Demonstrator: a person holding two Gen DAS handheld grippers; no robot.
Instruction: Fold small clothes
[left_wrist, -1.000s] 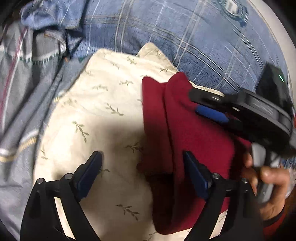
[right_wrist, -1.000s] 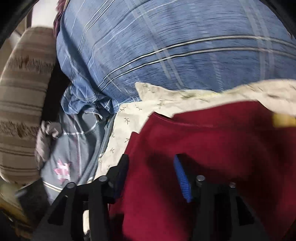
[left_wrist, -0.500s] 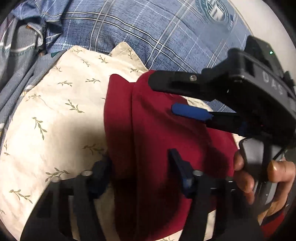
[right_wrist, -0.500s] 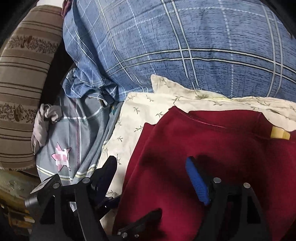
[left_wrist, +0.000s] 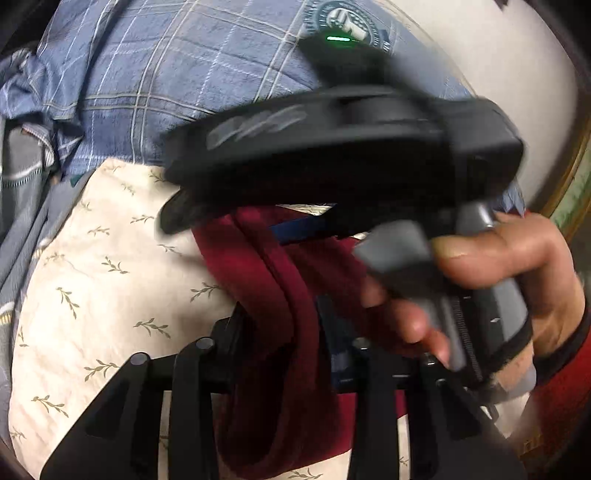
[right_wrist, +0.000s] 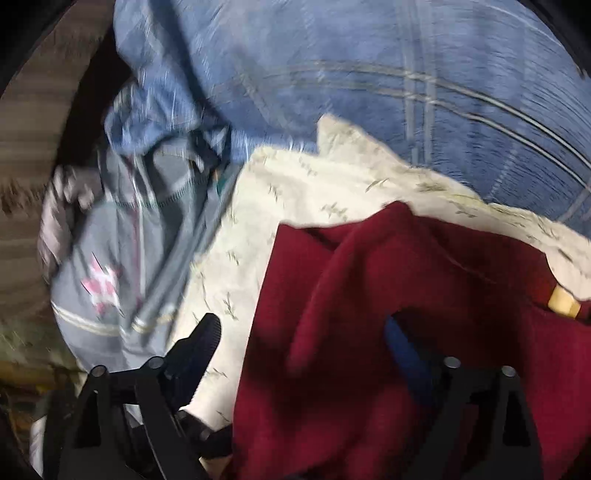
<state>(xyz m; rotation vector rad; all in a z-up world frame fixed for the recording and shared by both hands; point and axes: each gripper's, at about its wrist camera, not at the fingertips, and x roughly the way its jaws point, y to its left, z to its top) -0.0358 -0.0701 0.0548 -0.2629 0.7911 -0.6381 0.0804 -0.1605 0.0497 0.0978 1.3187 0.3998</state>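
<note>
A dark red garment (left_wrist: 280, 295) lies on a cream cloth with a leaf print (left_wrist: 110, 280). In the left wrist view my left gripper (left_wrist: 284, 332) is shut on a bunched fold of the red garment. The right gripper's black body (left_wrist: 332, 147) hangs blurred just above it, held by a hand (left_wrist: 498, 258). In the right wrist view my right gripper (right_wrist: 306, 343) is open, with the red garment (right_wrist: 369, 314) lying between and over its fingers; its blue right pad (right_wrist: 406, 350) shows partly under a fold. A yellow tag (right_wrist: 563, 302) sits on the garment's far right.
A blue plaid sheet (left_wrist: 166, 74) covers the bed behind the cloths (right_wrist: 406, 74). A crumpled grey garment with a pink star (right_wrist: 103, 284) lies to the left. A brown striped cushion (right_wrist: 22, 147) stands at the far left.
My left gripper has closed from wide open onto a fold of the red garment. The right gripper has swung up and across over it, and the garment has bunched up.
</note>
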